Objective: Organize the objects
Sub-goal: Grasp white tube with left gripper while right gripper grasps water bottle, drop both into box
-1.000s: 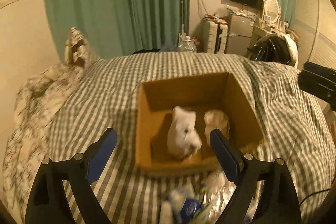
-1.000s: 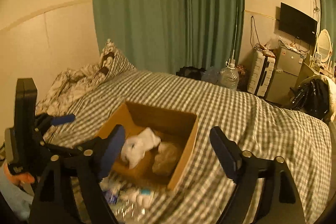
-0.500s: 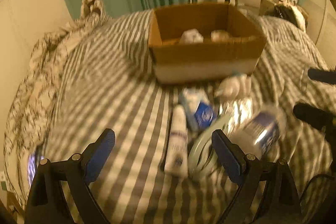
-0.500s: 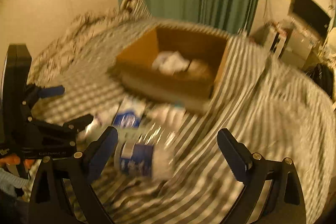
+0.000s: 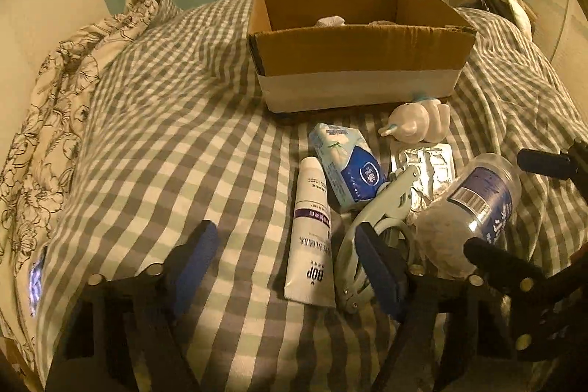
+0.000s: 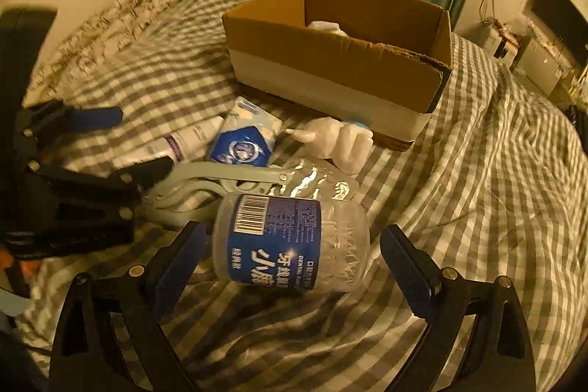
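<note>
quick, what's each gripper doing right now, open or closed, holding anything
Left gripper: open, holding nothing, over the white tube.
Right gripper: open, jaws either side of the clear jar, not gripping it.

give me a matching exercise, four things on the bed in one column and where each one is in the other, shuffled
Things:
1. jar
2. tube
3. tissue pack
4. white cloth

Places:
A. inside the box
B. between the open fingers of the right gripper
C. lying lengthwise, left of the scissors
D. between the tube and the foil packet

Pairs: 1-B, 2-C, 3-D, 4-A
</note>
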{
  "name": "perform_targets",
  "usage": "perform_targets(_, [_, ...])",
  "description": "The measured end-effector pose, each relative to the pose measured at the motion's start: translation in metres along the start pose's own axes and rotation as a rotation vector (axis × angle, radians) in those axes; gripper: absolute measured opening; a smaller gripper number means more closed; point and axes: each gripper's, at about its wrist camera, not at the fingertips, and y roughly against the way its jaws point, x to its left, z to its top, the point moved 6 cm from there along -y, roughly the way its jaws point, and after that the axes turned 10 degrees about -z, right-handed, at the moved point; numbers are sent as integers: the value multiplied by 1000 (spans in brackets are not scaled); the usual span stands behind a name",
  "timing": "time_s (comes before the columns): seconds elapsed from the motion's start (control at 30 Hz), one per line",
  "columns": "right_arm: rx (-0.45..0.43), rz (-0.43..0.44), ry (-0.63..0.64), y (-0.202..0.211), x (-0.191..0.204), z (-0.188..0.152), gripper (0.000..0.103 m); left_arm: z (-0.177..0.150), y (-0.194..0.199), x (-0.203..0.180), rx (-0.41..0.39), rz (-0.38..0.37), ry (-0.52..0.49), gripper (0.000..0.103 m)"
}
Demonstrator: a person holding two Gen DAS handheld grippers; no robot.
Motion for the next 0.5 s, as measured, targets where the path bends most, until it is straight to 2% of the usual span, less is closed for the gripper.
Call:
perform_targets(0.07, [15, 6, -10, -7, 1, -1, 96, 1, -7, 0, 19, -7, 1, 64])
perform_targets(0.13, [25, 15, -18, -12, 1, -1, 96, 1, -11, 0, 32, -6, 9, 41])
perform_targets(0.17, [36, 12, -24, -15, 0, -3, 96, 0, -13, 0, 39, -15, 12, 38])
perform_targets(0.23, [46, 22, -37, -18, -2, -4, 96, -2, -14, -3, 51, -41, 8, 25])
perform_targets(0.3, [45, 29, -46, -17, -3, -6, 95, -5, -15, -8, 64, -58, -3, 21])
perform_targets(0.37, [39, 37, -48, -16, -1, -6, 89, -8, -15, -13, 68, -53, -17, 20])
perform_targets(0.5, [28, 37, -55, -13, 0, -8, 89, -13, -7, -18, 64, -70, -8, 17])
